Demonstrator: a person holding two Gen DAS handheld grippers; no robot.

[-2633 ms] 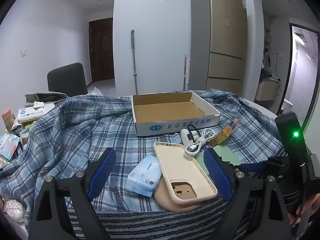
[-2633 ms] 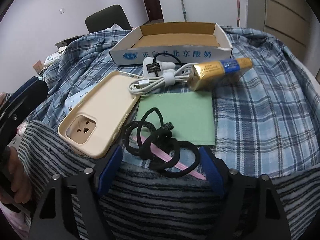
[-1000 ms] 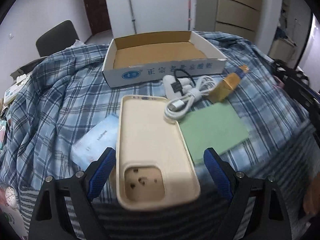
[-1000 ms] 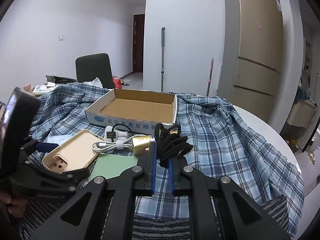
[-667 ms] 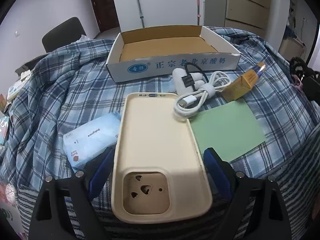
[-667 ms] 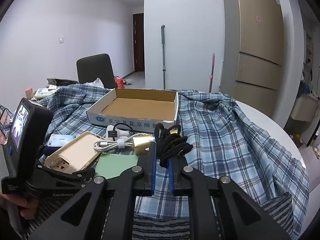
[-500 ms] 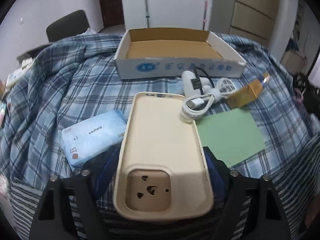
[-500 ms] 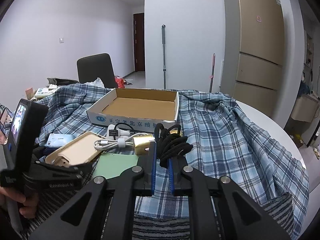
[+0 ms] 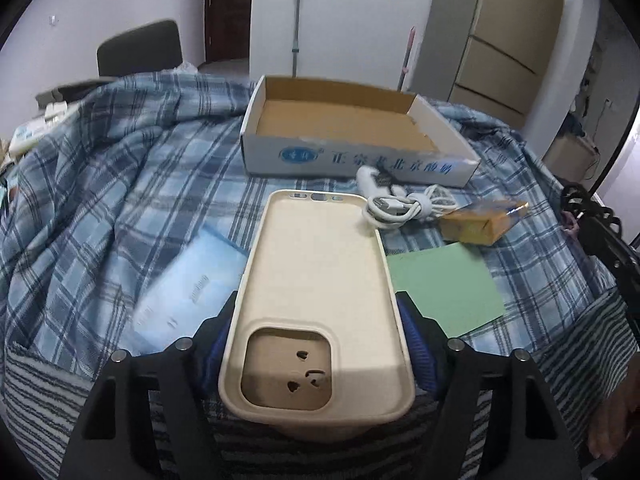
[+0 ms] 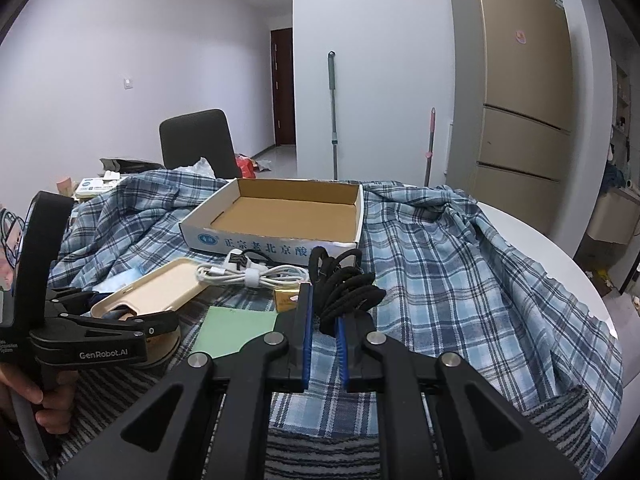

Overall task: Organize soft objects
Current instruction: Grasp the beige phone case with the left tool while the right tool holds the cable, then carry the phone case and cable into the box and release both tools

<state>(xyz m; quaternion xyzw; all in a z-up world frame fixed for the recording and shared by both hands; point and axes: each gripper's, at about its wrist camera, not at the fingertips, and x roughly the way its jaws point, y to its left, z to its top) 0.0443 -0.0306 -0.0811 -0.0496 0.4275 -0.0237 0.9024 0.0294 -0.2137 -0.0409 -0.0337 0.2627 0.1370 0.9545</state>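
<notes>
A beige phone case (image 9: 320, 300) lies between the blue pads (image 9: 414, 344) of my left gripper (image 9: 318, 340). The jaws are closing and the pads sit against its long edges. In the right wrist view the case (image 10: 156, 288) tilts up at the left gripper (image 10: 120, 320). My right gripper (image 10: 322, 320) is shut on a bundle of black hair ties (image 10: 344, 284), held above the plaid cloth (image 10: 460, 280). An open cardboard box (image 9: 352, 160) stands empty behind the case.
A white cable (image 9: 404, 204), a yellow carton (image 9: 480, 224), a green sheet (image 9: 444, 292) and a blue tissue pack (image 9: 188, 292) lie around the case. A striped cloth (image 9: 48, 392) covers the near edge. A dark chair (image 10: 196, 144) stands behind the table.
The left jaws have narrowed from wide apart to the sides of the phone case, and the left view has rolled slightly. The right gripper stays still, holding the hair ties it lifted earlier.
</notes>
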